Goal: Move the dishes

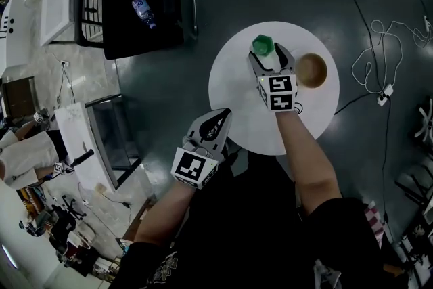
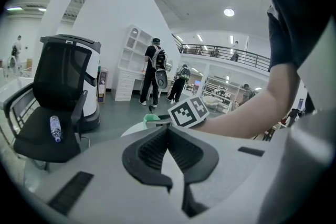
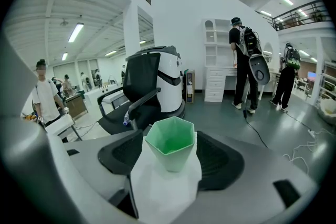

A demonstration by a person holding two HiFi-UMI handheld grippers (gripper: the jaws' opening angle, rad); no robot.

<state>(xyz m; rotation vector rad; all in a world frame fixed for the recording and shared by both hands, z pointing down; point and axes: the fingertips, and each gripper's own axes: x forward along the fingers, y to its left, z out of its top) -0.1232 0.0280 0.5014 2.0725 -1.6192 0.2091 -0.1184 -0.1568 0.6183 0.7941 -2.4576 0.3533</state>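
A pale green hexagonal cup point(image 1: 262, 45) stands upright near the far edge of a round white table point(image 1: 243, 112). A brown wooden bowl point(image 1: 312, 70) sits to its right. My right gripper point(image 1: 269, 56) is open, its tips reaching the cup's near side. In the right gripper view the cup point(image 3: 169, 141) stands between the two black pads point(image 3: 220, 160) with a gap on each side. My left gripper point(image 1: 222, 117) hovers over the table's near left edge, shut on nothing. In the left gripper view its jaws point(image 2: 168, 131) meet at the tips, and the cup point(image 2: 149, 118) shows beyond.
A black office chair point(image 1: 139, 27) with a water bottle point(image 1: 143, 11) on its seat stands left of the table. White cables point(image 1: 377, 61) lie on the dark floor at right. A white desk point(image 1: 88, 145) is at lower left. People stand farther off in the room.
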